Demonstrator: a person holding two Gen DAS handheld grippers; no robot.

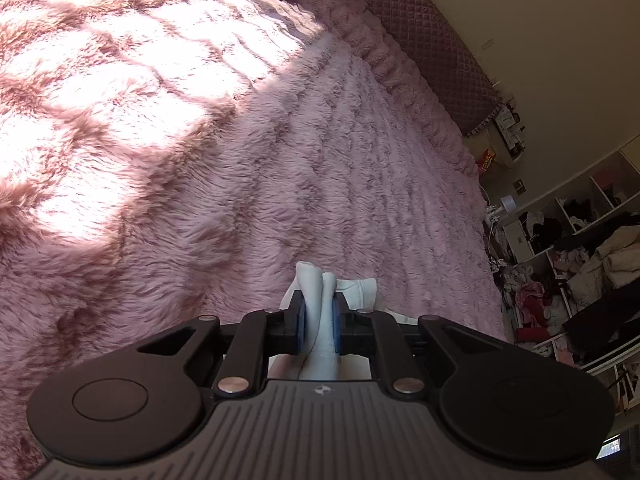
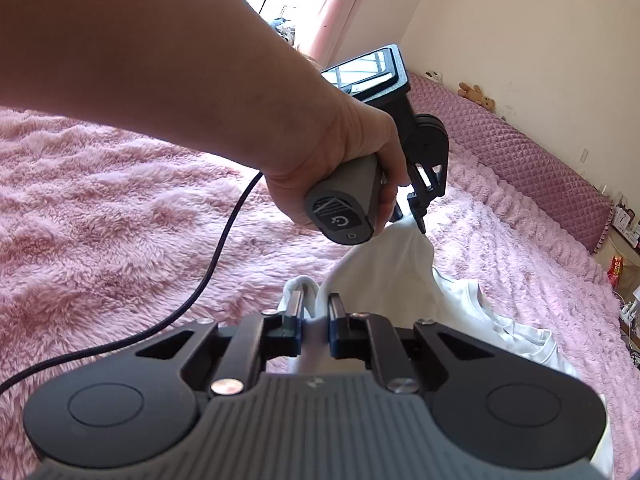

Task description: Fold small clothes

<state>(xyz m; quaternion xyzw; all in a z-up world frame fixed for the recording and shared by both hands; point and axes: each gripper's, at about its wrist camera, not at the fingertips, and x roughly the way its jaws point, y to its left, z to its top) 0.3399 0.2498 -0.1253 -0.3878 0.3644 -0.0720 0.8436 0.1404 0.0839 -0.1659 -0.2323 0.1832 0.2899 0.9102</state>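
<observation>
The bed (image 2: 100, 208), under a fluffy pink blanket, fills both views, and the white garment (image 2: 400, 264) lies on it at five o'clock in the right wrist view, one part drawn up off the pile. The left gripper (image 1: 319, 318) is clenched on a bunched fold of it, and the right gripper (image 2: 314, 320) likewise pinches a gathered edge; the hand (image 2: 332, 168) with the left tool sits at twelve o'clock from the right one, its tip in the cloth. The main risk, as I judge it, is that both grips hold wads, not clean corners, so the lift may bring the garment up twisted and the fold would land crooked. A thin pinch could also slip free under the cloth's weight. The blanket pile may drag on the fabric and rumple it when laid down. The cable (image 2: 224, 248) trails at nine o'clock and could snag. The headboard (image 2: 520, 152) and cluttered shelves (image 1: 560, 248) stand well apart.
</observation>
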